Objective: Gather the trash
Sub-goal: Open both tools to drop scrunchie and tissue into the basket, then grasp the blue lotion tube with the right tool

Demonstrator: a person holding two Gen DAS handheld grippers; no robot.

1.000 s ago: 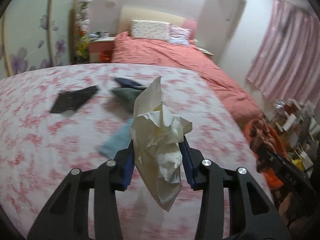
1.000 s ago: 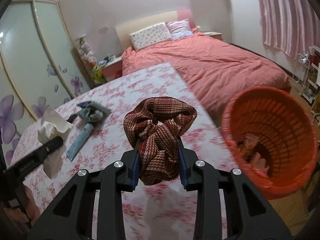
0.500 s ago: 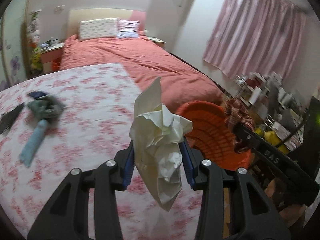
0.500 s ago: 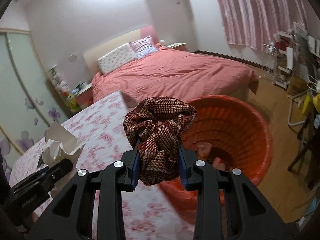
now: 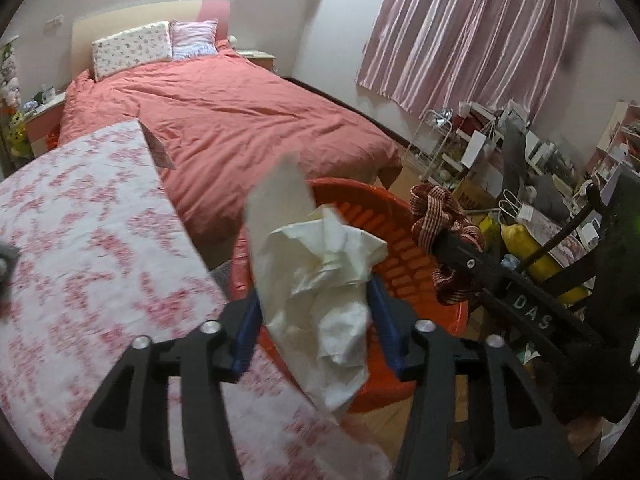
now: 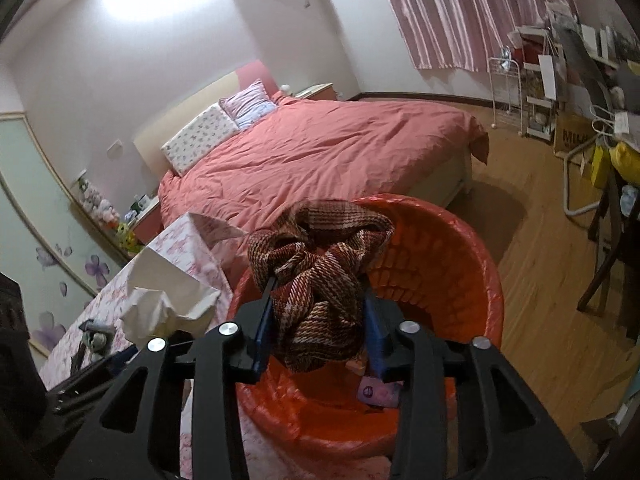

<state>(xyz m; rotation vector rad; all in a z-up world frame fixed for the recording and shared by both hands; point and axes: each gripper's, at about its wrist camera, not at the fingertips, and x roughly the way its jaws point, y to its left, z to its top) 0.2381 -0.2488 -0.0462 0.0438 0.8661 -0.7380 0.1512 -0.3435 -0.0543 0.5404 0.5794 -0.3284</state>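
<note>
Two scraps (crumpled tissue (image 5: 320, 280), woven cloth (image 6: 320, 280))

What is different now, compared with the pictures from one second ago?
Both tongs swung from over the flowered table to the orange basket. Their jaws have just been opening, the crumpled paper and the brown cloth between them. Neither has dropped; the bed is unchanged.

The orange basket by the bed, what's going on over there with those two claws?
A person is clearing trash with a claw in each hand. The left claw has a crumpled white paper between its pads, the right claw a brown woven cloth. Both hang over the orange basket beside the floral-covered table. The jaws of both have just been opening, the items not yet dropped.
</note>
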